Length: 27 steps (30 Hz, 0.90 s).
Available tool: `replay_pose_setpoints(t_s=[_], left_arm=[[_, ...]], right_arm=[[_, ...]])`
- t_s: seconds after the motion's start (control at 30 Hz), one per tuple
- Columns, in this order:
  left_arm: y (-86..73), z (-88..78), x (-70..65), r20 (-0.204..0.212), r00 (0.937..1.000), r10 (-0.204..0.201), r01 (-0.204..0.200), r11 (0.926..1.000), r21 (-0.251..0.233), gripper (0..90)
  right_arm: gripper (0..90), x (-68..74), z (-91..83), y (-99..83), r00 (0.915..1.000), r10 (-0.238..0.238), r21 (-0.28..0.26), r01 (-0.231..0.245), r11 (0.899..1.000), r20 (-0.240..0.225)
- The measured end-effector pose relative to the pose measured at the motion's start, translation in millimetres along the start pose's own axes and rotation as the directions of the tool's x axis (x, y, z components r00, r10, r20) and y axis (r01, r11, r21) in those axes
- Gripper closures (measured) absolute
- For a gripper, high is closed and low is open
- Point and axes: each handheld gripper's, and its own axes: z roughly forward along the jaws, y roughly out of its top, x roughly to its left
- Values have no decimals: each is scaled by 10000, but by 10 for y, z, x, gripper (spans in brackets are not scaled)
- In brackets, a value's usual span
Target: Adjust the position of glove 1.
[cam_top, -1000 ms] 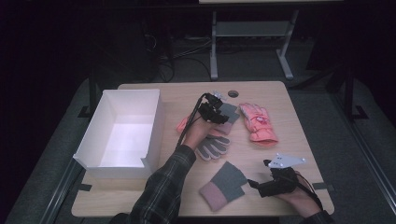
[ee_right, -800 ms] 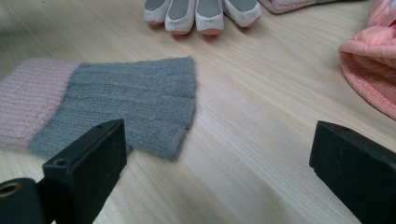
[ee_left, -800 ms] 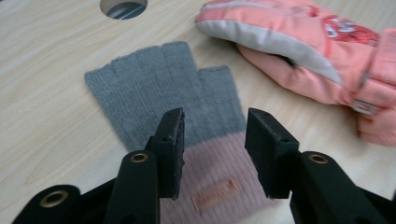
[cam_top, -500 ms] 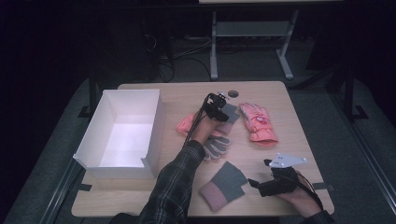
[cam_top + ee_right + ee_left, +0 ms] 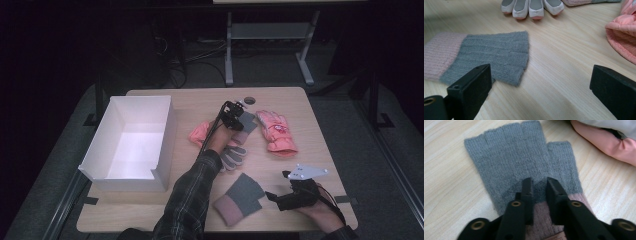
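2 claws are active. Left claw (image 5: 539,185) stands nearly closed, pinching a grey knit fingerless glove (image 5: 524,157) at centre frame. Right claw (image 5: 541,82) is wide open near the matching glove (image 5: 489,56), lower centre of the table (image 5: 320,145). Knit is soft and limp; grip the pink cuff.

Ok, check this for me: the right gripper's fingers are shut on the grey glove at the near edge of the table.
Not right. The right gripper has its fingers wide open, gripping nothing. The grey glove lies flat on the table beside them, as the right gripper view shows.
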Motion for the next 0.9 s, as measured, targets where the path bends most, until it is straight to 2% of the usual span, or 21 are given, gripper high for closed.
replay_pose_setpoints(t_s=[0.2, 0.43, 0.53, 0.77, 0.8, 0.9], left_arm=[[15, -6, 8, 143, 9998, 104, -106, 9998, 181, 854], [12, -48, 81, 736, 9967, -340, 338, 9994, 38, 866], [24, -84, 97, 864, 9952, -449, 458, 9989, -91, 869], [75, -231, 91, 899, 9957, -233, 273, 9987, -438, 870], [80, -259, 101, 887, 9960, -107, 140, 9992, -367, 870], [84, -332, 111, 945, 9955, -58, 101, 9989, -448, 870]], right_arm=[[36, -3, 2, -1, 10000, 26, 35, -26, 10000, 22], [36, -11, -7, -3, 10000, 85, 36, -86, 10000, 28], [36, -17, -8, -4, 10000, 82, 33, -82, 10000, 26], [36, -20, -7, -5, 9999, 122, -1, -122, 9999, 30], [36, -20, -7, -5, 9999, 113, 0, -113, 9999, 29], [36, -22, -9, -6, 9999, 116, 1, -116, 9999, 40]])
